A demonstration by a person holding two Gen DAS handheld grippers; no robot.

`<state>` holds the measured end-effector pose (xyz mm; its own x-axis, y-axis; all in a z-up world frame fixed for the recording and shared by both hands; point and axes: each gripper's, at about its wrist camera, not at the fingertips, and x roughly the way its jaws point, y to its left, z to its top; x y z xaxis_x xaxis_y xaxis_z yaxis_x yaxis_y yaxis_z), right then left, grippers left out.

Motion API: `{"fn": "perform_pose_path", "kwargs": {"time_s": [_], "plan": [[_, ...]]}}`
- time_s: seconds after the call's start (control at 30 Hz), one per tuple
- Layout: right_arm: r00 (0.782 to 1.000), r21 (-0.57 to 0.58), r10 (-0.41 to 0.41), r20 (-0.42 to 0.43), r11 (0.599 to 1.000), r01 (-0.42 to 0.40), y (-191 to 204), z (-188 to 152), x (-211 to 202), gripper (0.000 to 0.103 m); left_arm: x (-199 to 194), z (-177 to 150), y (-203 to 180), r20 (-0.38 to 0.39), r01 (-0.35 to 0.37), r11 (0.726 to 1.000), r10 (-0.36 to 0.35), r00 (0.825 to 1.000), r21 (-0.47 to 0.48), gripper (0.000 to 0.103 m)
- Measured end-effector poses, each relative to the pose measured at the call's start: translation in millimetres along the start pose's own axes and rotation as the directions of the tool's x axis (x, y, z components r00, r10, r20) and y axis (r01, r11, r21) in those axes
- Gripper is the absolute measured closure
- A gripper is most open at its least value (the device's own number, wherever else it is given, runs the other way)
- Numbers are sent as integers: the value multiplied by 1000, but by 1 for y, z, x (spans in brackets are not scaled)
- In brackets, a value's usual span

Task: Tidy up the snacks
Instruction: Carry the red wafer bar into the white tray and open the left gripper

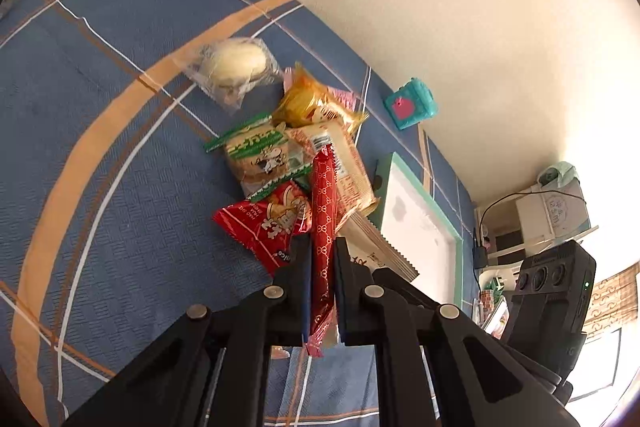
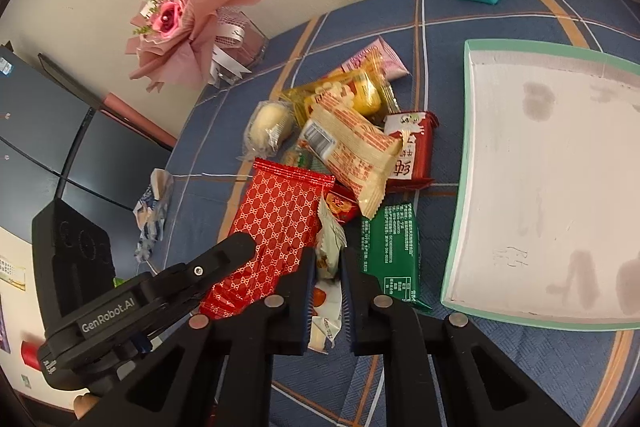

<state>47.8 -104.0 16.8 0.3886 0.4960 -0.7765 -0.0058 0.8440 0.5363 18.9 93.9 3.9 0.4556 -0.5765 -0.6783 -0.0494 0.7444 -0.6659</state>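
**Both hands loaded, tray waiting on the right**

I have a snack pinched in each hand. The left gripper has its fingers pressed onto a red patterned packet, held edge-on above the pile. The right gripper is clamped on a small white packet with orange print, just beside a green packet.

To do this step well, I judge each packet should lift straight up before it travels, so the loose wrappers beneath are not dragged along. The white tray with the mint-green rim lies just right of the pile and looks empty, so it is my likely drop place. I would carry the right-hand packet over the near rim first, lay it flat, then follow with the left.

The snacks sit heaped on a blue checked table cloth: a cream-and-orange packet on top, a yellow one behind, a pale round cake in clear wrap to the left. The foil looks slippery, so I keep the grips firm.
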Motion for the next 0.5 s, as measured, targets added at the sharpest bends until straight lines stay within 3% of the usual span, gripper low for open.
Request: {"fn": "perform_pose_path", "kwargs": {"time_s": [0.23,0.5], "plan": [[998,-3,29,53,1000,-29,1,4,-24,90,-21,3,-19,50,-14,1000,13,999,22,93],[994,68,19,111,997,-27,-24,12,-50,90,-9,7,-58,29,1,998,-3,1000,67,93]]}}
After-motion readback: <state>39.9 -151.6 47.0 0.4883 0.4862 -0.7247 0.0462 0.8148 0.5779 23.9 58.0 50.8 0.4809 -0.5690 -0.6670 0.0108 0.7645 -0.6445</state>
